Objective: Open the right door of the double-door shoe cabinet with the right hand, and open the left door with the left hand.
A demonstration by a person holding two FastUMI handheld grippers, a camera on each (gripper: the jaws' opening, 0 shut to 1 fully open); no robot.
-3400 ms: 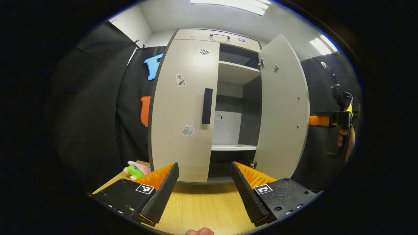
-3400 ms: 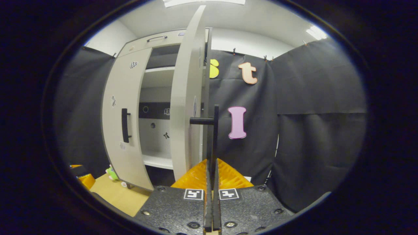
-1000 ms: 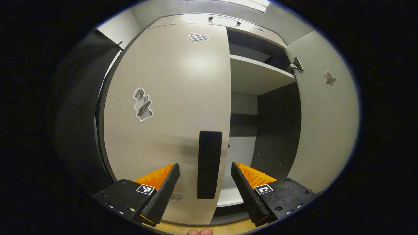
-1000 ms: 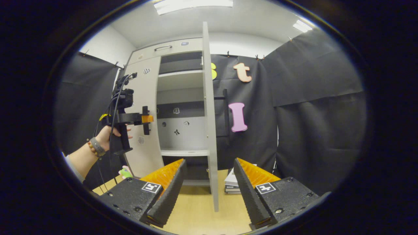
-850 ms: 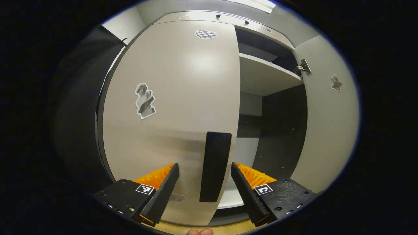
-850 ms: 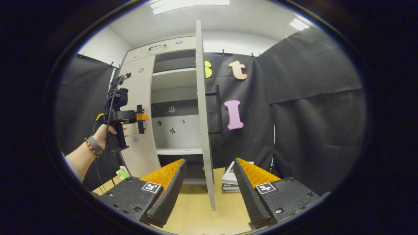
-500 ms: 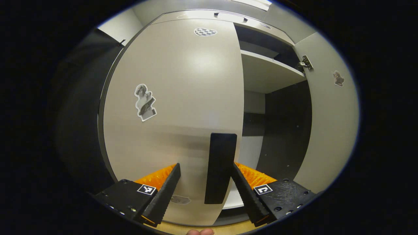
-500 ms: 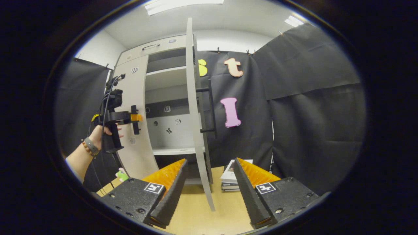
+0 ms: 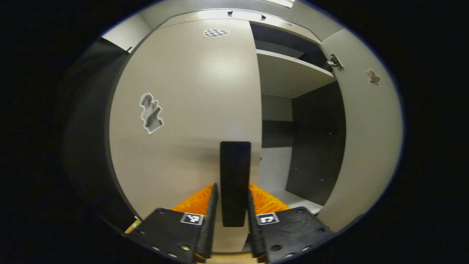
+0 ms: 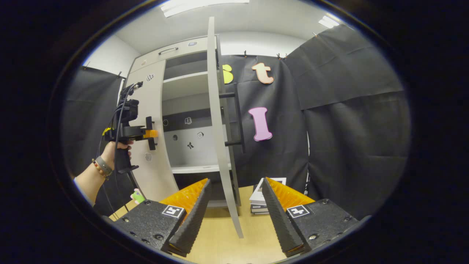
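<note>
The beige left door [image 9: 190,110] of the shoe cabinet is closed, with stickers on its face. My left gripper [image 9: 232,187] is shut on that door's black vertical handle [image 9: 235,172], one finger against each side. The right door [image 9: 366,139] stands swung open, exposing the shelves [image 9: 289,73]. In the right gripper view the right door [image 10: 219,128] appears edge-on with its handle [image 10: 238,117] on the far side. My right gripper [image 10: 235,180] is open and held back from the door, touching nothing. A hand holds the left gripper [image 10: 150,134] at the left door [image 10: 152,110].
The cabinet stands on a wooden table [image 10: 220,238]. A stack of books [image 10: 261,200] lies on the table right of the open door. A green plush toy [image 10: 137,196] sits by the cabinet's left foot. Black cloth walls surround the booth.
My left gripper's fingers have closed from wide apart onto the left door's handle. The right gripper, which earlier let go of the right door's handle, stays open and nearly still.
</note>
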